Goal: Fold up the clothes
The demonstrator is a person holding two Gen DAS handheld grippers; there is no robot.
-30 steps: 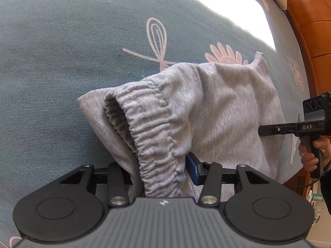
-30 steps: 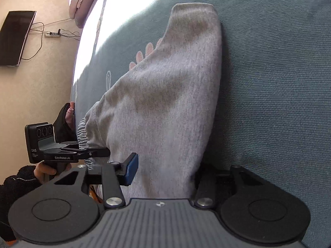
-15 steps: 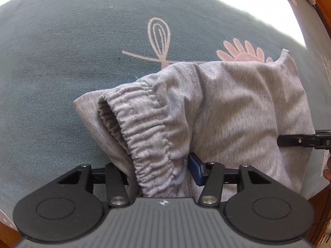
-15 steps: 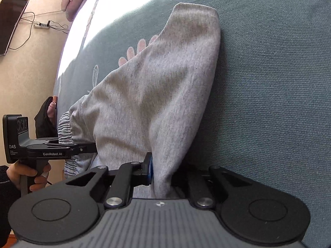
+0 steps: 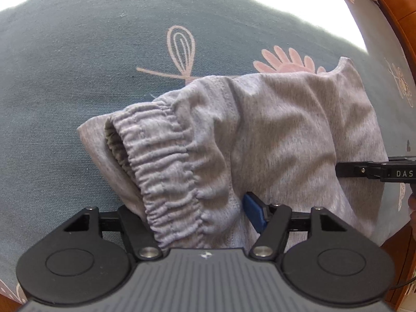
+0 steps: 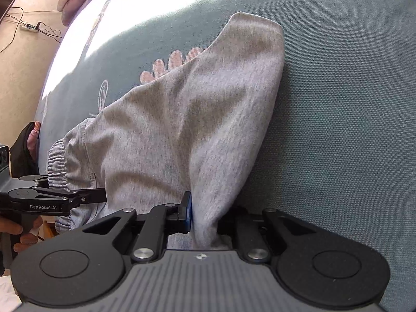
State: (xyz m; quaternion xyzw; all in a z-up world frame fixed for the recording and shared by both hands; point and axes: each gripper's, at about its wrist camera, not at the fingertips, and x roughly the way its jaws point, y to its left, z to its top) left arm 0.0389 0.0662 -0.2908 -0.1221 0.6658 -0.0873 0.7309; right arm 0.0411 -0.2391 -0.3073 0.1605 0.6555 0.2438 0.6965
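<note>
The grey sweatpants (image 5: 273, 130) lie bunched on the teal bedspread (image 5: 78, 65), the elastic waistband (image 5: 166, 171) lifted toward me. My left claw (image 5: 197, 218) is pinched down on that waistband; my right claw (image 6: 205, 221) is clamped on the fabric at the other side. If I pull unevenly, I expect the thick gathered elastic to slip out on the left, or the loose lower layer to drag and crease the fold. Compared with a second ago, my right claw has narrowed onto the cloth, and both claws sit closer to it
</note>
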